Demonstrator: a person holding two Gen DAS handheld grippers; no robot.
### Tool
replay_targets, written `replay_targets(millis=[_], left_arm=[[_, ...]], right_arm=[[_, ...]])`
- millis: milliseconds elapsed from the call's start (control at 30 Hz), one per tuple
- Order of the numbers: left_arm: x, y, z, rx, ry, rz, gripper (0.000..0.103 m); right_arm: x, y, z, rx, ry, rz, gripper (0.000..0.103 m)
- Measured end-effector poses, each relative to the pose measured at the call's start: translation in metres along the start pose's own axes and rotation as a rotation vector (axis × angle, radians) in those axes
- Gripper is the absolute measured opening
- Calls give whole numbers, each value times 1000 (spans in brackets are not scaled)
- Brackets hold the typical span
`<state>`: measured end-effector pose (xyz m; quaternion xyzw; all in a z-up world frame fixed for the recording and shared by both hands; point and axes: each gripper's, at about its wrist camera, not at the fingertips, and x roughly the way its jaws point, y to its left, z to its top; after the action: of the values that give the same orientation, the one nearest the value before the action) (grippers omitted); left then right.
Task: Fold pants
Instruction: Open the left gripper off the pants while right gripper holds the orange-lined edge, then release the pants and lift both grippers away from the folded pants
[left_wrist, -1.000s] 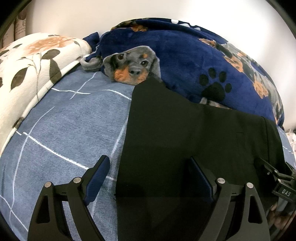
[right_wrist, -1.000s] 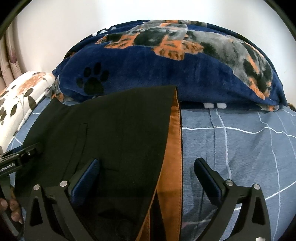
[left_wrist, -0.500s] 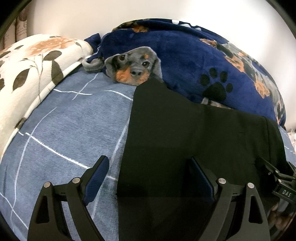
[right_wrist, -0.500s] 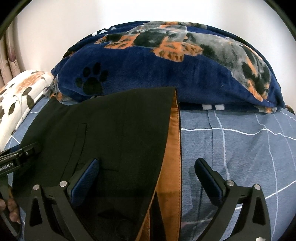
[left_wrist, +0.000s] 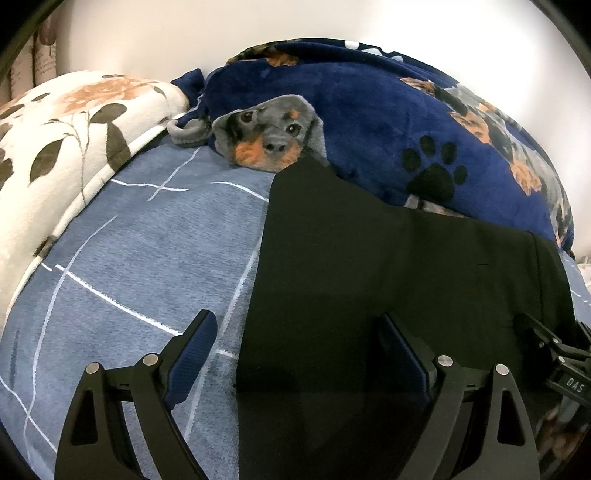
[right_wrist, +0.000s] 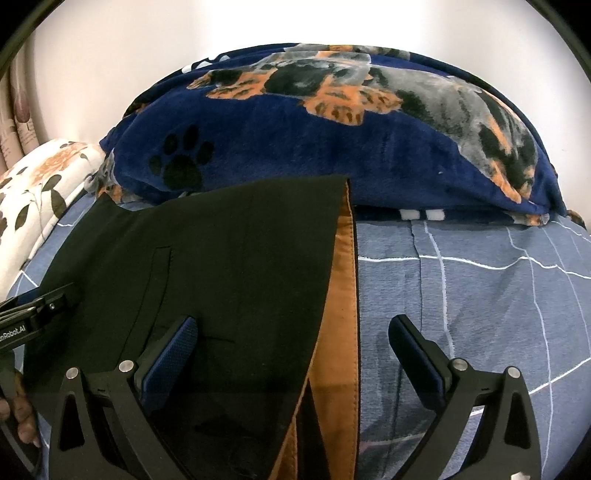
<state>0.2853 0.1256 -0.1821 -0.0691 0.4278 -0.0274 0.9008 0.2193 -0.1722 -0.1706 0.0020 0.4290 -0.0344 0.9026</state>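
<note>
Black pants (left_wrist: 369, 266) lie folded flat on the blue checked bedsheet (left_wrist: 147, 251). In the right wrist view the pants (right_wrist: 229, 266) show an orange-brown inner waistband (right_wrist: 340, 325) along their right edge and a back pocket slit. My left gripper (left_wrist: 295, 350) is open, its jaws straddling the pants' left edge just above the cloth. My right gripper (right_wrist: 291, 350) is open, its jaws straddling the orange edge. Each gripper shows at the other view's edge: the right one in the left wrist view (left_wrist: 554, 362), the left one in the right wrist view (right_wrist: 33, 314).
A navy dog-print blanket (left_wrist: 388, 122) is bunched along the wall behind the pants, also in the right wrist view (right_wrist: 332, 140). A cream floral quilt (left_wrist: 55, 147) lies at the left. Bare sheet (right_wrist: 480, 295) extends to the right.
Both grippers have shifted only slightly; the pants lie as before and both stay open.
</note>
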Motion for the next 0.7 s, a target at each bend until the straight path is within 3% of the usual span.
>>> replay_targets(millis=[300, 500, 567, 700], left_arm=[[-1, -1, -1, 9, -11, 24, 90], [-26, -8, -6, 44, -102, 103, 90], [-42, -11, -7, 54, -123, 152, 90], [-87, -18, -5, 68, -195, 160, 91]], right_arm=[[1, -1, 0, -1, 3, 0, 102], [1, -3, 2, 2, 9, 7, 102], [-13, -3, 2, -2, -15, -17, 102], [-60, -4, -1, 7, -98, 29, 102]])
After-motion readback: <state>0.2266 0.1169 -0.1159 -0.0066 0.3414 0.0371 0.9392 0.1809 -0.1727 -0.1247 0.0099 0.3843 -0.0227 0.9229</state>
